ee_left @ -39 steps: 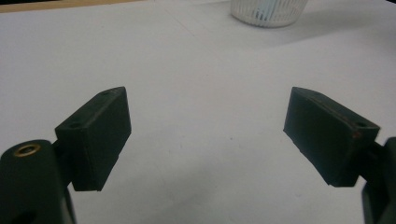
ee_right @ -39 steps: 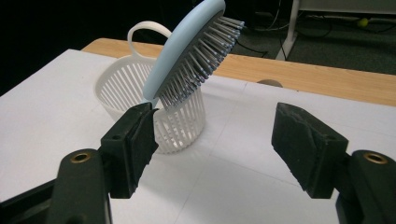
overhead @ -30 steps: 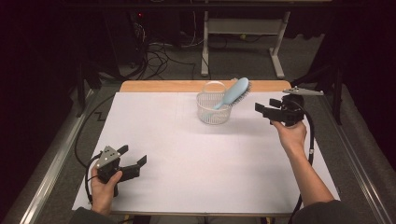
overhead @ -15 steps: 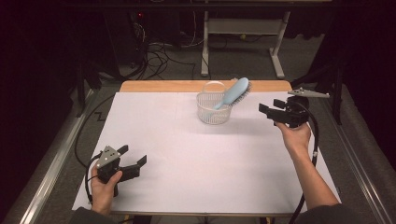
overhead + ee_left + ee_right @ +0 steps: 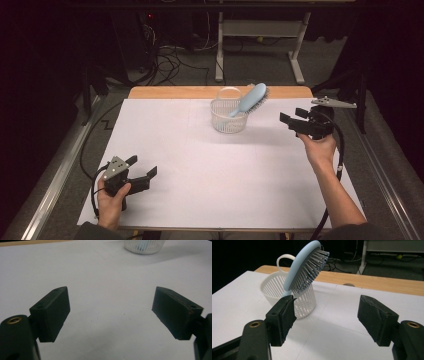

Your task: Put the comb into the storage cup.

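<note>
White paper covers most of the surface [image 5: 210, 165], leaving a strip of bare wood along its far edge, and beyond that lies a dark floor with cables and the legs of a grey stand. Near the middle of the far edge stands a white slatted basket [image 5: 229, 116] with a loop handle, upright on the paper. A light blue hairbrush [image 5: 248, 102] stands in it handle down, leaning over the rim toward the right edge, its bristled head well above the basket; in the right gripper view the bristles face these tongs and the head tilts out over the basket wall. The right tongs [image 5: 295, 119] are held up off the surface near the far right corner, just beside the basket but apart from it and pointing toward it, with their jaws standing apart and nothing between them. The left tongs [image 5: 141, 170] sit low at the near left corner, well apart from the basket, jaws spread wide over bare paper and gripping nothing; the left gripper view shows the foot of the basket far off at its top.
</note>
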Available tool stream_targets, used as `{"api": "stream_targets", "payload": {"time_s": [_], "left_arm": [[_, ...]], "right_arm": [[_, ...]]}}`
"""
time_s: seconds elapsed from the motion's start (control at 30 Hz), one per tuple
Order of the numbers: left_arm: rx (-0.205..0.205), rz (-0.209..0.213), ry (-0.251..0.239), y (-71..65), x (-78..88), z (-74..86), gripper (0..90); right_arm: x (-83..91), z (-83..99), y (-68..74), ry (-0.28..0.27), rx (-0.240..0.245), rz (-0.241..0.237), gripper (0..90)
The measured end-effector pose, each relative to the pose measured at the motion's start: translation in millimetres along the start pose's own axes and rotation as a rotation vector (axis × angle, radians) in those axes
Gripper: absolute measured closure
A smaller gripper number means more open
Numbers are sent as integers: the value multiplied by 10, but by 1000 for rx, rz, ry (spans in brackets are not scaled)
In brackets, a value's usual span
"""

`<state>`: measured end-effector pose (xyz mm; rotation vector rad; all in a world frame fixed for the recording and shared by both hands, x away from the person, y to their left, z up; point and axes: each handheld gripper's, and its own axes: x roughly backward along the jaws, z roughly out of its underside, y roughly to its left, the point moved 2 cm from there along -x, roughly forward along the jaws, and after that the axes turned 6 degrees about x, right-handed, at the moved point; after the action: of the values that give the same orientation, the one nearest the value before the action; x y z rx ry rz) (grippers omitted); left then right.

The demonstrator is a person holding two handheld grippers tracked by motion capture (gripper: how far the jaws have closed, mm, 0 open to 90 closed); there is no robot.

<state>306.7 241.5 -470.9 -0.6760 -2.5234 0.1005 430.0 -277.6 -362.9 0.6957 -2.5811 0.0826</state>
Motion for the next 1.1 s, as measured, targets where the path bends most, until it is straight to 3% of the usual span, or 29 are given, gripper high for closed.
{"api": "stream_targets", "payload": {"time_s": [1.1], "left_arm": [[4, 1, -3, 4, 5, -2, 159]], "right_arm": [[178, 124, -49, -22, -9, 20, 255]]}}
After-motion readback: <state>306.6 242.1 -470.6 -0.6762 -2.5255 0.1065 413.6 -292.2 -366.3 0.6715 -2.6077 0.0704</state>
